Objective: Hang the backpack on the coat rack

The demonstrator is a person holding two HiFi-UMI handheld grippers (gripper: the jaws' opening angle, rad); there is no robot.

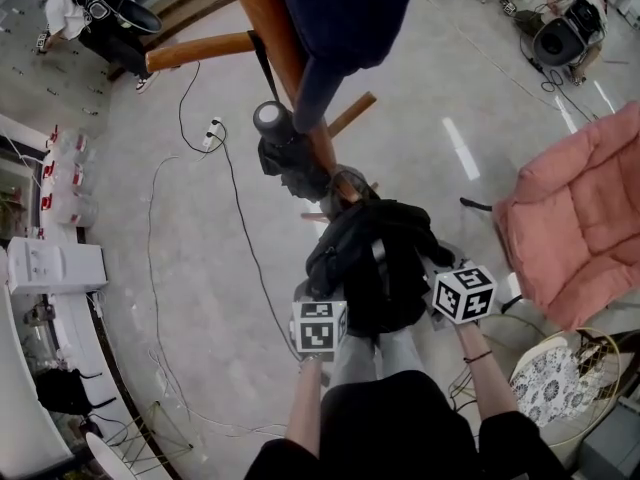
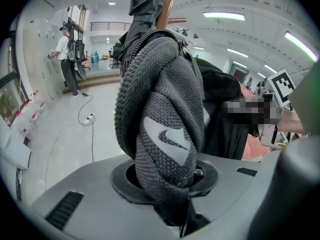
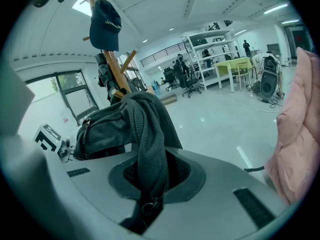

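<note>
Cable: a thin black cable (image 1: 165, 183) lies looped on the glossy grey floor (image 1: 200, 288) toward its left edge and ends at a white power strip (image 1: 212, 133).
Coat rack: the orange-brown wooden coat rack (image 1: 275, 48) stands on the floor, with its pegs pointing out to the sides.
Cap: 1 navy cloth cap (image 3: 105, 24) hangs on an upper peg.
Dark bundle: a dark folded item (image 1: 285, 153) hangs against the pole below the cap. What it is cannot be told.
Left gripper: the left gripper (image 2: 172, 194) is clamped on a padded grey mesh shoulder strap (image 2: 165, 129) with a pale logo patch. The strap rises from between the jaws and arches over toward the bag.
Backpack: the black fabric backpack (image 1: 375, 258) hangs off the floor between the 2 grippers, just in front of the lower stretch of the pole and on no peg. Whether it touches the pole cannot be told.
Right gripper: the right gripper (image 3: 150, 194) is closed on a dark knit second strap (image 3: 147, 134), which runs up from the jaws to the bag's top.
Chair: a pink padded fabric chair (image 1: 580, 228) stands near the floor's right edge, apart from the bag.
</note>
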